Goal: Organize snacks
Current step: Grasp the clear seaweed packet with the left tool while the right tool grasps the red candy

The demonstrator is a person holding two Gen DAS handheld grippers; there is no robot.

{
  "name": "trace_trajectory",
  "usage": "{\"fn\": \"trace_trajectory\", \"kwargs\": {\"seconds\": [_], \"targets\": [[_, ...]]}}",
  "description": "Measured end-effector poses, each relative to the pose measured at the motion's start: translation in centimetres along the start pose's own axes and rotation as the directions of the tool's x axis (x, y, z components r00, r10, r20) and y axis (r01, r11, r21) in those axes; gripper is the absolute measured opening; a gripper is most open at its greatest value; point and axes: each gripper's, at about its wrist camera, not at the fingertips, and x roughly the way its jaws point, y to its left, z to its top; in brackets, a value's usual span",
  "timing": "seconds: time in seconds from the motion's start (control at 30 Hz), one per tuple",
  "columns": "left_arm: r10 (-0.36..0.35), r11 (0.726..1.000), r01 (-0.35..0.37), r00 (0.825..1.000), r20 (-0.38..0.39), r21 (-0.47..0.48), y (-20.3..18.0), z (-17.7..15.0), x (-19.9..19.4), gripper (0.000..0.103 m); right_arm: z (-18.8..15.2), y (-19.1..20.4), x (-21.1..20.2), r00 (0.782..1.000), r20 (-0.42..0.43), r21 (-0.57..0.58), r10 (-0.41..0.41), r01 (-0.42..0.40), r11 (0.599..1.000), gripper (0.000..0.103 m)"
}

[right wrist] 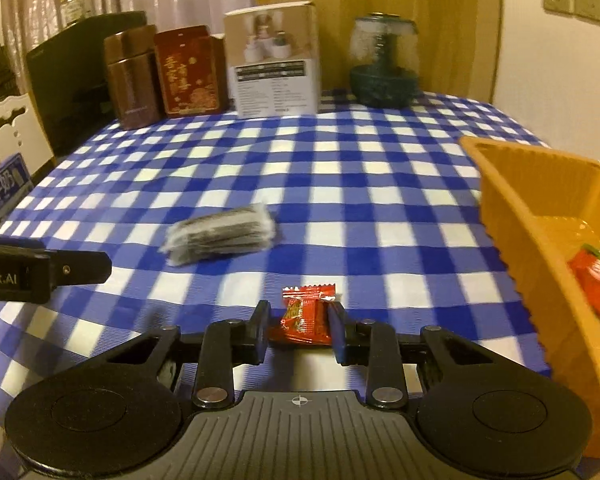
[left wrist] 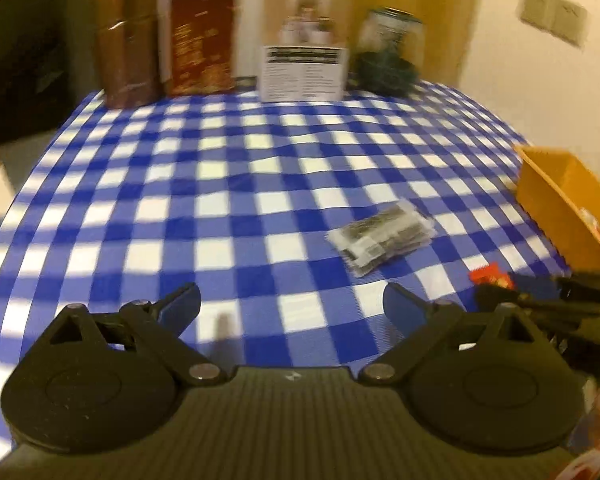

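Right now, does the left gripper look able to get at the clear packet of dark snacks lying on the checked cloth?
Probably yes. The left gripper stands open with nothing between its fingers, and the clear packet lies ahead, slightly to its right, on bare cloth. The right gripper, closed on the red sachet, sits further right, off that path.

A table covered by a blue-and-white checked cloth (right wrist: 340,184) is seen. At twelve o'clock, brown tins (right wrist: 132,76), a white box (right wrist: 274,68) and a jar (right wrist: 382,64) are lined up. A grey packet (right wrist: 220,234) lies centrally, an orange basket (right wrist: 540,208) at three o'clock.

hand-held gripper (right wrist: 300,330) | black linkages | blue pads | silver screws
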Motion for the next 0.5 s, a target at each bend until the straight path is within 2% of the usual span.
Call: {"fn": "trace_trajectory", "kwargs": {"seconds": [0.17, 0.37, 0.5], "targets": [[-0.056, 0.987, 0.055, 0.998, 0.006, 0.151, -1.8, 0.9, 1.7, 0.094, 0.2, -2.0, -0.7, 1.000, -0.001, 0.023, -0.004, 0.004, 1.000, 0.031], [-0.107, 0.939, 0.096, 0.994, 0.013, 0.331, -3.6, 2.6, 4.0, 0.086, 0.1, -3.0, -1.2, 1.000, 0.005, 0.051, 0.003, -0.004, 0.999, 0.031], [-0.161, 0.905, 0.161, 0.986, -0.035, 0.393, -4.1, 3.7, 5.9, 0.083, -0.2, -3.1, -1.3, 1.000, 0.002, 0.060, 0.010, -0.010, 0.998, 0.031]]}}
